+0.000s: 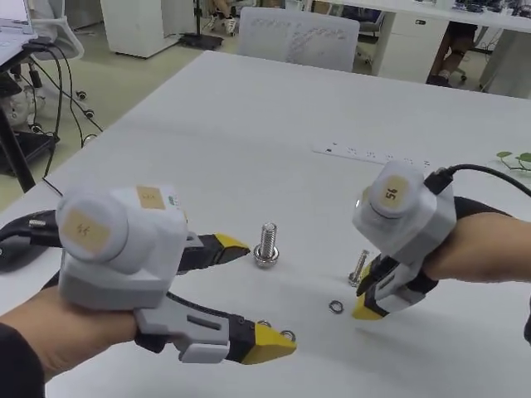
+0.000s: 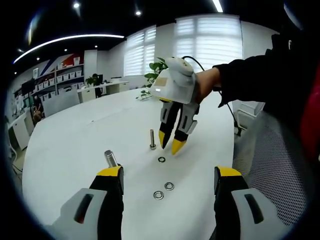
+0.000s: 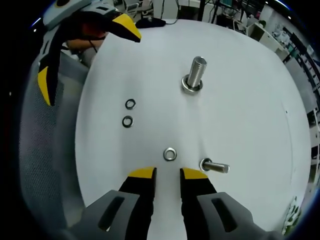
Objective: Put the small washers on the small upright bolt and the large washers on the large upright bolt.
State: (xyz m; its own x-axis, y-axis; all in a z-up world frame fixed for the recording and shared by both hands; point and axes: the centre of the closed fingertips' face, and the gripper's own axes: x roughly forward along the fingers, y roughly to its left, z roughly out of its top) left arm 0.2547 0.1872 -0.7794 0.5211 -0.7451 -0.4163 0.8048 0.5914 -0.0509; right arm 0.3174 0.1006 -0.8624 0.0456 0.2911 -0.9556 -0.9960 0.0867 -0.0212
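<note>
Your left gripper [image 1: 253, 294]: jaws wide, empty, pair of washers [image 2: 158, 195] flat just ahead. Large bolt [image 1: 266, 245] upright beyond. Single washer [image 3: 170, 154] lies flat just ahead of your right gripper [image 3: 167, 174], jaws narrow, empty. Small bolt [image 3: 215, 165] just beside; right hand nearer.

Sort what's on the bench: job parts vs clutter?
Job:
large bolt
small bolt
loose washer
two more washers

Lying about:
power strip
chair
plant
</note>
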